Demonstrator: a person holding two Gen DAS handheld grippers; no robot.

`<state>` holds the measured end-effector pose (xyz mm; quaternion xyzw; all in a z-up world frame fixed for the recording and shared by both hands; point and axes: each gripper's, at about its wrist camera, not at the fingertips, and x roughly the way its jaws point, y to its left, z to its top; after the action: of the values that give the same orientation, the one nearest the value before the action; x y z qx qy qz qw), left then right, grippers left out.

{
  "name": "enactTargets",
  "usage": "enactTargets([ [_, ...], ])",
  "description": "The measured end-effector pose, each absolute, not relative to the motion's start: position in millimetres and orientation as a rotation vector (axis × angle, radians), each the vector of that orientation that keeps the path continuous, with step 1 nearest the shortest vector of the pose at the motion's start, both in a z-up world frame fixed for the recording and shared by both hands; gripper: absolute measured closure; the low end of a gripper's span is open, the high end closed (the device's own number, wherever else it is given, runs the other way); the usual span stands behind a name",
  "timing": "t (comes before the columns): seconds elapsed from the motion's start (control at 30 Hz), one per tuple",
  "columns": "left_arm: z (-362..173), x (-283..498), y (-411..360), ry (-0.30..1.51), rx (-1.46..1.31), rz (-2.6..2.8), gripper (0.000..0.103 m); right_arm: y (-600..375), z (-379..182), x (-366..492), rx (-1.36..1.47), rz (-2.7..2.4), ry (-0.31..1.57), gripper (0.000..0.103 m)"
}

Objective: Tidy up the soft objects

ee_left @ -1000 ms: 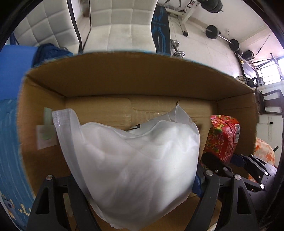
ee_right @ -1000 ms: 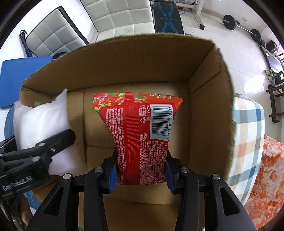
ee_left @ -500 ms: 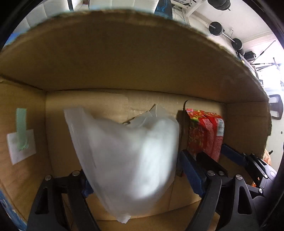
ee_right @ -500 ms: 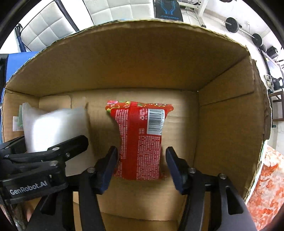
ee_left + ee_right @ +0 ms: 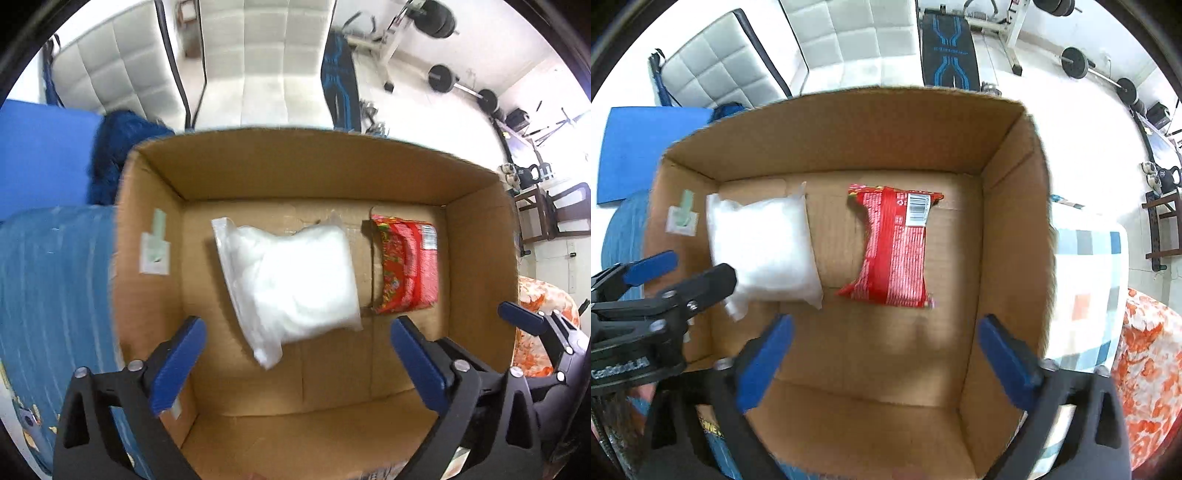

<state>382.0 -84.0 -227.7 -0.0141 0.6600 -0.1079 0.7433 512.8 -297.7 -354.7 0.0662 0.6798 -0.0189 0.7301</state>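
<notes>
Now both packs lie on the cardboard box (image 5: pixel 1008 206) floor: white bag (image 5: pixel 762 247) at 9 o'clock, red packet (image 5: pixel 895 251) just beside it, centre. Left gripper (image 5: pixel 295 354) and right gripper (image 5: pixel 886 354) spread wide, empty. Placing step looks done; next calls for fetching another soft item.

Open cardboard box (image 5: pixel 1008 206) seen from above, two soft packs lying flat on its floor. White plastic bag (image 5: pixel 762 247) at the left, red snack packet (image 5: pixel 895 254) beside it toward the middle — barcode label up, a strip of bare cardboard between them. Right gripper (image 5: pixel 882 354) above the near floor, blue-padded fingers (image 5: pixel 764 354) spread wide, nothing between. Left gripper (image 5: pixel 666 275) at the left edge — likewise parted, one tip overlapping the white bag's corner.
</notes>
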Motion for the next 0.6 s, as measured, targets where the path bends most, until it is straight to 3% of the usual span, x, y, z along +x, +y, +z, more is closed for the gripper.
enactTargets([
  [0.6, -129.6, 295.0, -60.0, 1.182, -0.031, -0.156, 0.000, -264.1, -222.7, 414.5, 0.130, -0.099, 1.290, 0.000],
])
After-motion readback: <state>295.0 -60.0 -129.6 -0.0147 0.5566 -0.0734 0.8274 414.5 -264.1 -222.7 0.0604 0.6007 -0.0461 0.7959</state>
